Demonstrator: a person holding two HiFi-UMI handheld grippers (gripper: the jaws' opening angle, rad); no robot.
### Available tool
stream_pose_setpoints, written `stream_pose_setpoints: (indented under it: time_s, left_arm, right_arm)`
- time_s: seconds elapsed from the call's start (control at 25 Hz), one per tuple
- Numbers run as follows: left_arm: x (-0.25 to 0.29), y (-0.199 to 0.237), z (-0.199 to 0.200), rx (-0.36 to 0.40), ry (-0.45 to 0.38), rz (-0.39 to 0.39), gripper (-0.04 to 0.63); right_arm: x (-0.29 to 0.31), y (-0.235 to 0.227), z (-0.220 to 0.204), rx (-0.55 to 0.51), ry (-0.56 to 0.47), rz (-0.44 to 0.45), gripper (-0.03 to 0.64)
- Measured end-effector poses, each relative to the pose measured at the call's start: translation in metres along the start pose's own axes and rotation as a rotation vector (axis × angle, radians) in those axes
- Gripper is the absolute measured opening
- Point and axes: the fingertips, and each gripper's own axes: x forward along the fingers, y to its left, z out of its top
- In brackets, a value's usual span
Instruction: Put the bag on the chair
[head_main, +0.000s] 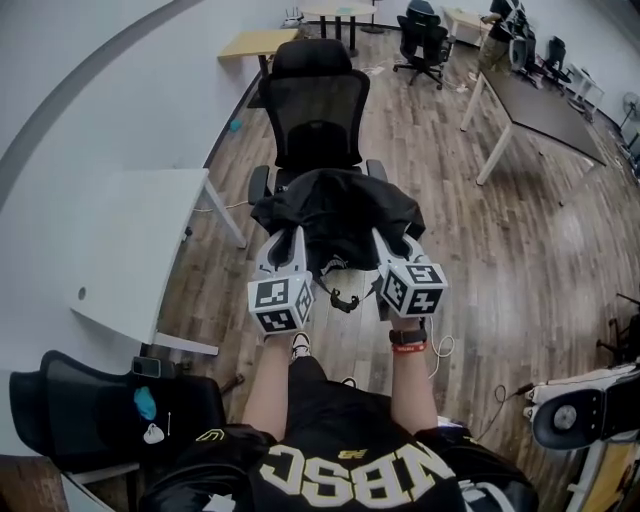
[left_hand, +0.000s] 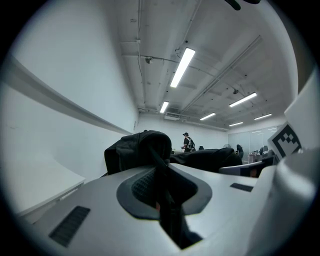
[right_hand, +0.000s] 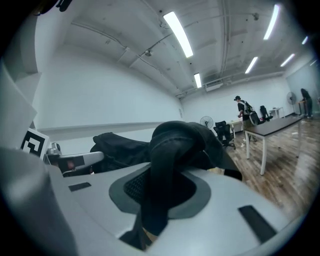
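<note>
Left tongs and right tongs each pinch a fold of the bag (black, slumped) over the chair seat; I reckon lowering and letting go remain.

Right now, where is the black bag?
In the head view's centre, the bag is held over the seat of the office chair, between the left gripper and the right gripper.
</note>
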Motion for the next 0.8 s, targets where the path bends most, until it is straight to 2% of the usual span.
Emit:
stream_pose_setpoints:
  time_s: [0.16,0.36,0.48,0.64,0.8]
  left_arm:
    - [0.028,0.015,-0.005,-0.011,0.002,-0.007,0.048]
    - [0.091,0.048,-0.007,-0.032,0.0,-0.018,0.048]
    - [0.148,0.077,0.013,-0.054,-0.015,-0.015,0.048]
    - [0.212,0.107,0.046,-0.062,-0.048,-0.044,0.048]
    - [0.251,0.135,0.042,-0.053,-0.027,-0.082,0.048]
  right_arm:
    - [0.027,-0.006,0.004,0.024,0.01,-0.015,0.077]
    - [0.093,-0.017,0.019,0.015,0.03,-0.036,0.077]
    - [0.142,-0.02,0.047,-0.007,0.043,-0.031,0.078]
    - [0.201,-0.023,0.09,-0.032,0.006,-0.055,0.08]
    - [0.25,-0.027,0.098,-0.021,0.001,-0.088,0.08]
